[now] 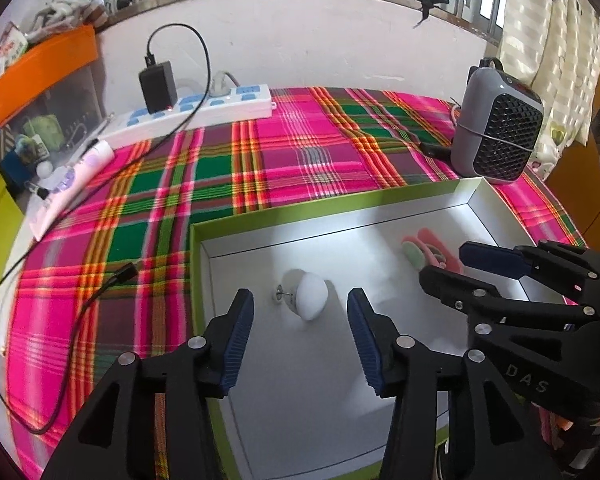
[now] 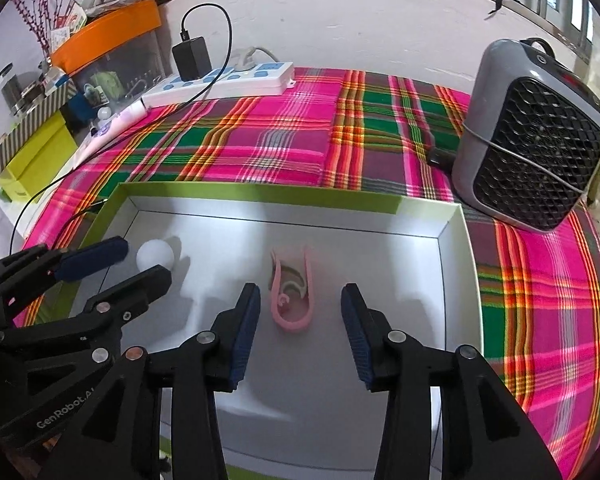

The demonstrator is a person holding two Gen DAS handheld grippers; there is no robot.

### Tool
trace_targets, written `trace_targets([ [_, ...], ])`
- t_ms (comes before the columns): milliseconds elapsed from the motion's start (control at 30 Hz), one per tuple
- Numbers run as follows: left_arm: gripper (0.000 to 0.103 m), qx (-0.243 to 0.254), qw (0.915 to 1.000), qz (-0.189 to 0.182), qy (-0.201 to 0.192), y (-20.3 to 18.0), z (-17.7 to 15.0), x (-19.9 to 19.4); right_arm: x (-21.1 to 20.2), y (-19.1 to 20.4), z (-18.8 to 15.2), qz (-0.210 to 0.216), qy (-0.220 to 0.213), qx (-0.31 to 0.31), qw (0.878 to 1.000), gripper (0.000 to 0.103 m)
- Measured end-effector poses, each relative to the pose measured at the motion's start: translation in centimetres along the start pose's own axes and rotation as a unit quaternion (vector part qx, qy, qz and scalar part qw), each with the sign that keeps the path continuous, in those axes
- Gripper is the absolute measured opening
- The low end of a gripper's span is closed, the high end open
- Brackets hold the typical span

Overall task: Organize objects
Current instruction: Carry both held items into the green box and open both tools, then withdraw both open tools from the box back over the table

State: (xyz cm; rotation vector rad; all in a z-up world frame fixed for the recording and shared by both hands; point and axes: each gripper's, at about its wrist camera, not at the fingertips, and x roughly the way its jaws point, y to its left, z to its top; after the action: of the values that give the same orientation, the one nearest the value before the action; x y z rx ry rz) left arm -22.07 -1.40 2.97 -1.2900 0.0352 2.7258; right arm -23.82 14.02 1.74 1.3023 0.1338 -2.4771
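Both pieces look put away: the white bulb [image 1: 310, 296] lies on the floor of the box [image 1: 260, 212] toward its 9 o'clock side, the pink clip [image 2: 294, 300] near the middle. Each gripper, left [image 1: 300, 336] and right [image 2: 300, 334], hangs released and empty above its piece. In the right view the clip's long axis runs 12 to 6, closed bend at 6; the bulb's metal tip points to 9 in the left view.

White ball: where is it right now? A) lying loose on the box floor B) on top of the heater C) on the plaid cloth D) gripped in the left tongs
A: the white ball lies on the floor of the green-rimmed box, ahead of the open left tongs, whose pads do not touch it.
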Motion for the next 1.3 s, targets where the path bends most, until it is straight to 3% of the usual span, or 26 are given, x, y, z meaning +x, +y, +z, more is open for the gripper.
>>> trace_targets([
  [433, 0.048, -0.014, 0.9997, -0.009, -0.02, -0.1, -1.5, -3.4, -3.7, 0.3, -2.0, 0.006, -0.029, 0.012, 0.999, 0.044],
  [1300, 0.048, -0.038, 0.9974, -0.03, -0.053, 0.9, -7.4, -9.7, -10.4, 0.8, -8.1, 0.002, -0.086, 0.018, 0.996, 0.044],
])
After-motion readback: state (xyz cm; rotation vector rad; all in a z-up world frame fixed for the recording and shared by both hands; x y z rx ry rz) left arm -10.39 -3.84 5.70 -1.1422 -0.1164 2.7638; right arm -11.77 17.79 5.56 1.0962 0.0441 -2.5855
